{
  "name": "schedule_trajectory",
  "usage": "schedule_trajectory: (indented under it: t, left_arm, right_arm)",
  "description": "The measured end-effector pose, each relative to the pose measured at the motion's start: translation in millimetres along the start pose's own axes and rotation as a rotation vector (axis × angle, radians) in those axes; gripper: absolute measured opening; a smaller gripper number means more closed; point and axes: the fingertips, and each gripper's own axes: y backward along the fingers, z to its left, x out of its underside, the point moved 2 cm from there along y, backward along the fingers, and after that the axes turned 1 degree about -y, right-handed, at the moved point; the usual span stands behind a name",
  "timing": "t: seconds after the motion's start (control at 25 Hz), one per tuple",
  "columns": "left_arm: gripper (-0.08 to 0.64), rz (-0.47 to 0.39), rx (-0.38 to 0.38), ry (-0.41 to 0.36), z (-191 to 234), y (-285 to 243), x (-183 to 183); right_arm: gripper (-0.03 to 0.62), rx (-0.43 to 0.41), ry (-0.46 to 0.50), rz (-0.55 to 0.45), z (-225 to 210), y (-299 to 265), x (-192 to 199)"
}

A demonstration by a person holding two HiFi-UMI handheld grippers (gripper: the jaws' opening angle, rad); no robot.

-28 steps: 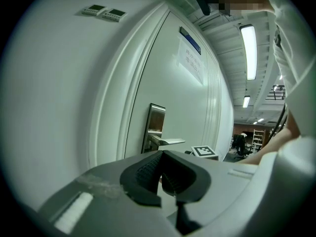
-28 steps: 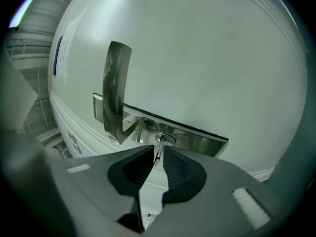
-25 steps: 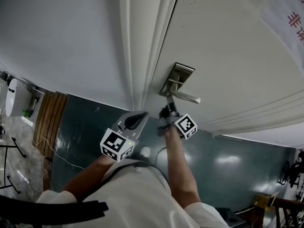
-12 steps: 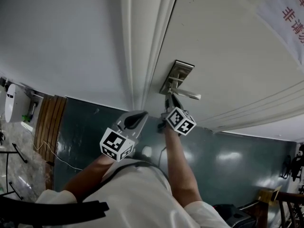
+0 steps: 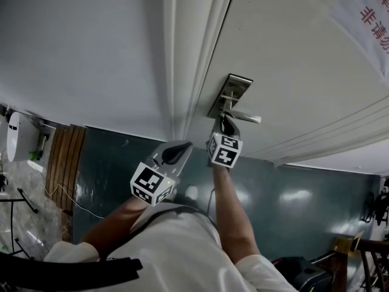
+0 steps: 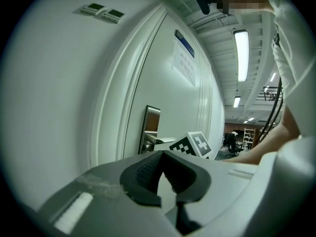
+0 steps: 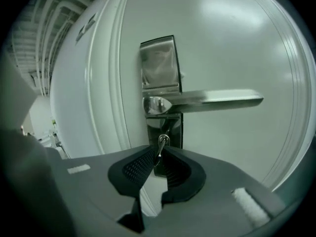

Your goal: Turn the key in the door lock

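Key (image 7: pixel 161 141): small, stiff, thin metal, likely slippery; best hold on flat bow. Right gripper (image 7: pixel 158 153) pinching bow, jaws just easing open. Left gripper (image 6: pixel 161 153) closed, empty.

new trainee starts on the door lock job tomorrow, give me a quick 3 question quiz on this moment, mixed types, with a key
1. True or false: the right gripper has the key between its jaws.
2. In the right gripper view, where does the key sit relative to the lever handle? A: above it. B: below it. C: at its far tip.
3. What is the left gripper holding?

Key
1. True. The pads pinch the key, though the jaws have just been opening slightly.
2. B.
3. Nothing. Its jaws are together and empty.
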Motion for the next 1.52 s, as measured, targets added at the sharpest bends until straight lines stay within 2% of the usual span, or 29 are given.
schedule_trajectory:
  t: [0.4, 0.68, 0.88, 1.28, 1.52]
  left_arm:
    - [0.006, 0.006, 0.013, 0.001, 6.0, 12.4, 3.5]
    - [0.005, -0.003, 0.020, -0.001, 6.6, 12.8, 1.3]
    - [0.006, -0.010, 0.022, -0.003, 6.0, 13.0, 0.2]
    - [0.006, -0.023, 0.021, -0.009, 2.0, 9.6, -3.9]
    - [0.006, -0.035, 0.018, -0.011, -2.9, 7.2, -6.4]
  right_arm:
    - [0.055, 0.091, 0.315, 0.036, 9.1, -0.2, -1.4]
    - [0.049, 0.129, 0.605, 0.062, 13.3, -2.4, 1.6]
    - [0.054, 0.159, 0.859, 0.081, 17.2, -2.1, 2.9]
    - [0.061, 0.160, 1.254, 0.082, 20.2, -2.8, 8.6]
    - [0.064, 0.134, 1.454, 0.080, 23.7, 0.6, 9.3]
